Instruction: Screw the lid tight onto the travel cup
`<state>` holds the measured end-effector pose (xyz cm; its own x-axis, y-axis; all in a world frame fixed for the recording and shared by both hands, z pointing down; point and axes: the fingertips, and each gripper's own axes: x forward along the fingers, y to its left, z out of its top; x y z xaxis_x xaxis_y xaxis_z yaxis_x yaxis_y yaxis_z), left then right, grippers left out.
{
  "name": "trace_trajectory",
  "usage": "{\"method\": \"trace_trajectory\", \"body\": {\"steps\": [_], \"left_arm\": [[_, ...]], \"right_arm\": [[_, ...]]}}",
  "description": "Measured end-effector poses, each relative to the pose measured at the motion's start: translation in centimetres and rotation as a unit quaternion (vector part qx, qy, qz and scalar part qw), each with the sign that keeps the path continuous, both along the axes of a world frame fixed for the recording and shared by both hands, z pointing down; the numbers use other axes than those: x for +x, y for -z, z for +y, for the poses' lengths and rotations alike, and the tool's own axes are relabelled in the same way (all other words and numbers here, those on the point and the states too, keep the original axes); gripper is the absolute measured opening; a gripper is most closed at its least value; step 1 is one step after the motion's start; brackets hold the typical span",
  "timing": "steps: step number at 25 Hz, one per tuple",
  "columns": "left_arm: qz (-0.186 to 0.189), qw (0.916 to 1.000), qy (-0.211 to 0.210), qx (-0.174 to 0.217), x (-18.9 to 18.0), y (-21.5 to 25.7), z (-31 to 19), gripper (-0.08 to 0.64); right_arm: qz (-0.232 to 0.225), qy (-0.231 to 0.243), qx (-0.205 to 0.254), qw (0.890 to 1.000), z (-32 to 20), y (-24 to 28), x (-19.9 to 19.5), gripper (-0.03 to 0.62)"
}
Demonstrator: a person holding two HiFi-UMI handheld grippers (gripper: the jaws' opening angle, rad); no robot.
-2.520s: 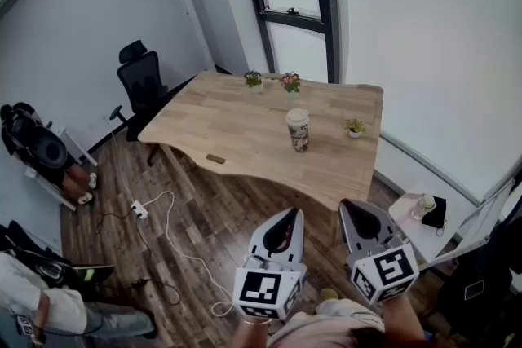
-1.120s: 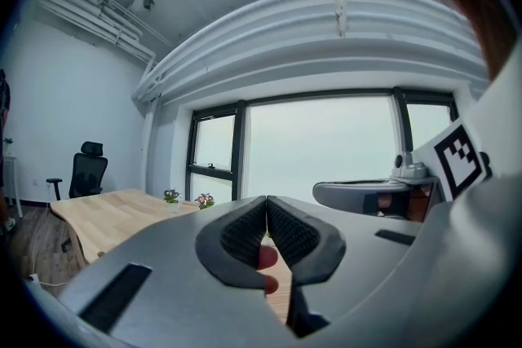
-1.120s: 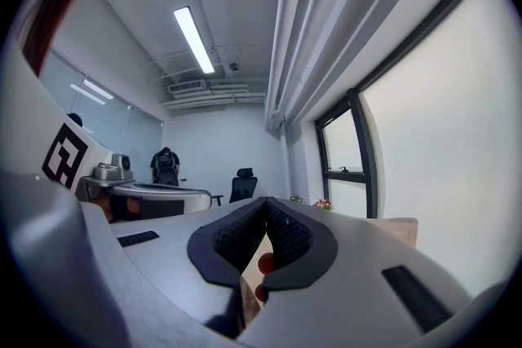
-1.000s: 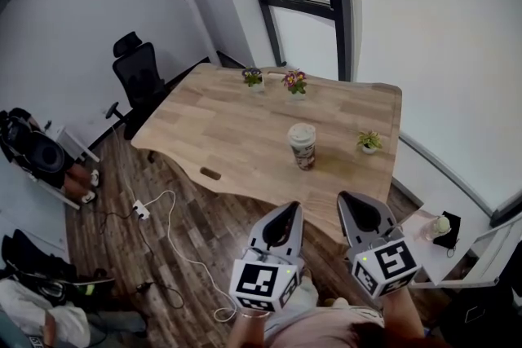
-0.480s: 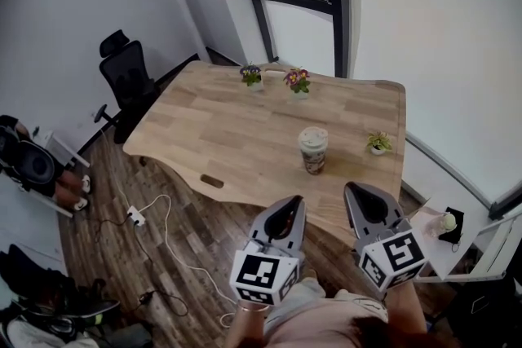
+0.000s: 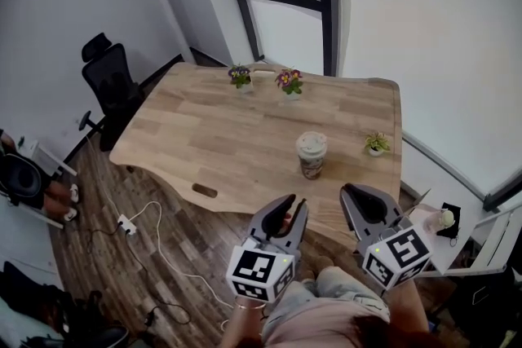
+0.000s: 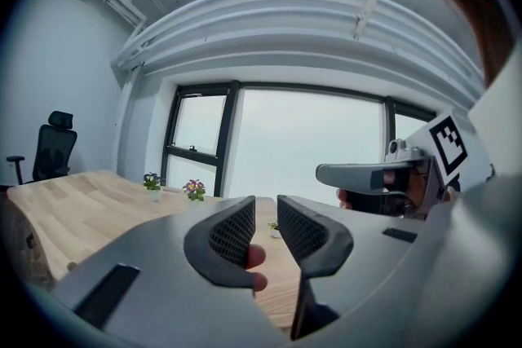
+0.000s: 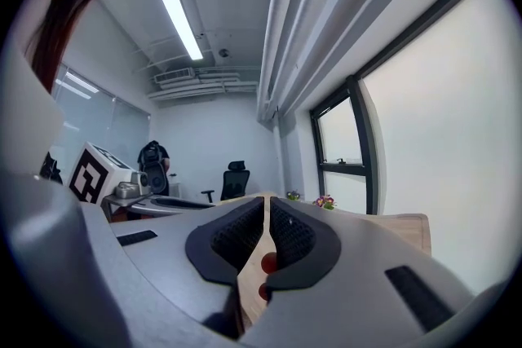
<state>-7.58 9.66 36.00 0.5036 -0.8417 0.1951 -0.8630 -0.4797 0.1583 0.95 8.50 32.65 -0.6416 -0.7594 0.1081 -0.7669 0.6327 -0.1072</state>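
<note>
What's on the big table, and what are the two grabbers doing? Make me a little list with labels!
table: wooden
travel cup: upright on the table, lid on top
potted plants: three small ones, two at the far edge, one right of the cup
left gripper: jaws have just been opening, slightly apart, nothing between
right gripper: shut, empty
reach: both grippers short of the cup

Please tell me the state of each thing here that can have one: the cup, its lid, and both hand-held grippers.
travel cup: upright on the table, untouched.
lid: on the travel cup; tightness not visible.
left hand-held gripper: jaws slightly apart, just been opening, holding nothing.
right hand-held gripper: jaws shut, empty.
</note>
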Motion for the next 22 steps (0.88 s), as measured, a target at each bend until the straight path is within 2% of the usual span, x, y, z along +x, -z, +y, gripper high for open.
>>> {"method": "trace_trajectory", "body": {"steps": [15,22], "left_arm": [[0.012,0.9991,-0.026,-0.032,0.7,-4.0,-6.8,0.189],[0.013,0.9990,-0.037,-0.023,0.9,-6.1,-9.0,0.235]], "right_arm": [[0.015,0.039,-0.027,0.999,-7.0,-2.4,-0.9,0.086],[0.030,0.076,-0.049,0.995,-9.0,-4.0,-1.6,0.143]]}}
